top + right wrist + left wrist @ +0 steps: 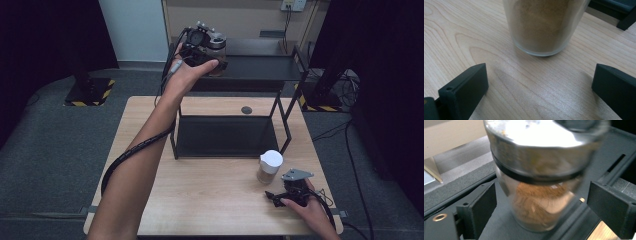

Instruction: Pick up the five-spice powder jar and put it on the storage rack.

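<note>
A glass jar (218, 47) of brown powder with a silver lid stands on the top shelf (260, 67) of a black rack. My left gripper (209, 56) is raised to it. In the left gripper view the jar (536, 217) sits between the two jaws of that gripper (546, 210) with a gap on each side, so it is open. A second jar (270, 167) with a white lid and tan powder stands on the wooden table (210, 200). My right gripper (279, 194) rests just in front of it. Its jaws (539, 75) are spread wide and hold nothing, and the jar (541, 27) is ahead of them.
The rack's lower shelf (225, 135) is bare, with thin black posts (289, 125) at its corners. A small dark round disc (246, 110) sits in the tabletop behind the rack. Cables trail from both grippers.
</note>
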